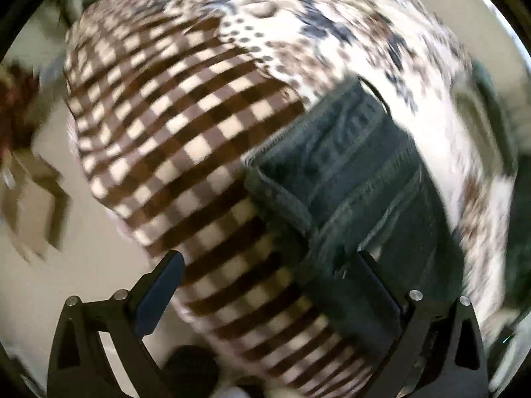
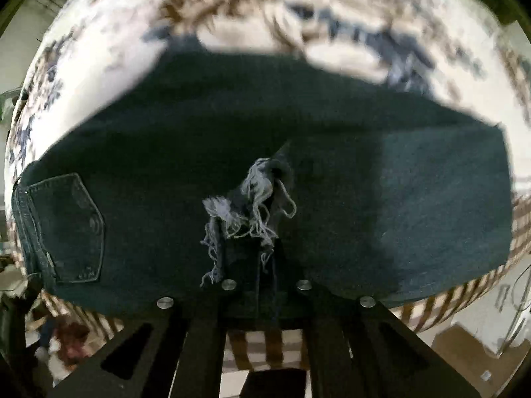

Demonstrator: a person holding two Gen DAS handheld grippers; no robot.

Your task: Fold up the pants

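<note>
The right gripper point(image 2: 255, 248) is closed on the frayed hem point(image 2: 245, 209) of the dark jeans point(image 2: 415, 199), which lie folded across the middle of the frame, back pocket point(image 2: 73, 229) at lower left. The left gripper point(image 1: 265, 285) stands wide open, one finger just over the jeans' waistband. Beneath lies a bedspread point(image 1: 172, 126) (brown checks and floral patches), with pale floor point(image 1: 93, 258) at lower left.

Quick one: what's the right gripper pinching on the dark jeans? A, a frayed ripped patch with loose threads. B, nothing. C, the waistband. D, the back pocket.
A: the right gripper is shut on the frayed patch of the jeans; the back pocket lies off to the side.
</note>
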